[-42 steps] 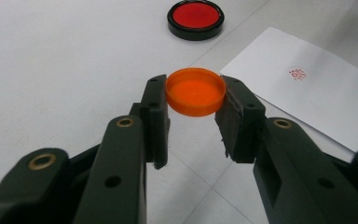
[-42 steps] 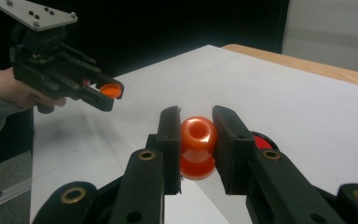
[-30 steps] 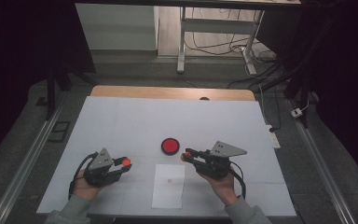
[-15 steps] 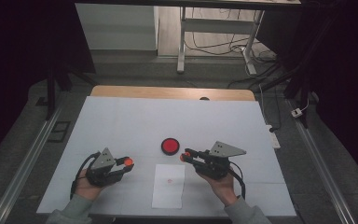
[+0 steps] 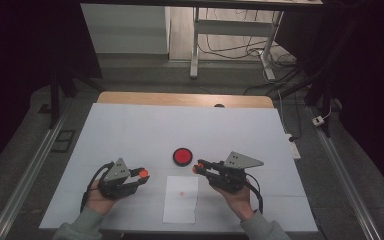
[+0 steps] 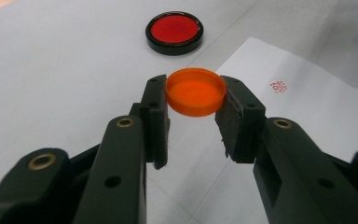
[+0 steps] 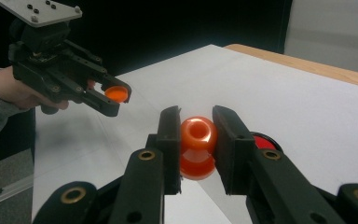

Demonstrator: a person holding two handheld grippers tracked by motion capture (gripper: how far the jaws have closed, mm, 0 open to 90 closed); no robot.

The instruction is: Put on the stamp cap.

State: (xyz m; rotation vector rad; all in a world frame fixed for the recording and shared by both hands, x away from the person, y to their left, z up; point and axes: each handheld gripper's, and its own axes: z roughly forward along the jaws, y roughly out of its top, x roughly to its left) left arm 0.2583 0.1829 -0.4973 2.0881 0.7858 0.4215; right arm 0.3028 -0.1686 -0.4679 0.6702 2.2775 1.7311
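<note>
My left gripper (image 5: 141,174) (image 6: 196,95) is shut on a shallow orange cap (image 6: 196,91), held open side up above the white table. My right gripper (image 5: 197,168) (image 7: 196,135) is shut on an orange stamp (image 7: 198,144) with a rounded knob. In the right gripper view the left gripper (image 7: 114,97) shows at the upper left with the orange cap (image 7: 113,94) in it. A white sheet of paper (image 5: 181,198) (image 6: 307,107) with a small red stamp mark (image 5: 182,193) (image 6: 278,86) lies between the two grippers. A round black ink pad with a red centre (image 5: 182,156) (image 6: 174,31) sits just beyond the paper.
The white table top (image 5: 180,130) ends at a wooden strip (image 5: 180,99) along the far edge. Metal rails (image 5: 25,170) run along both sides. Cables and a table frame (image 5: 230,45) lie on the floor beyond.
</note>
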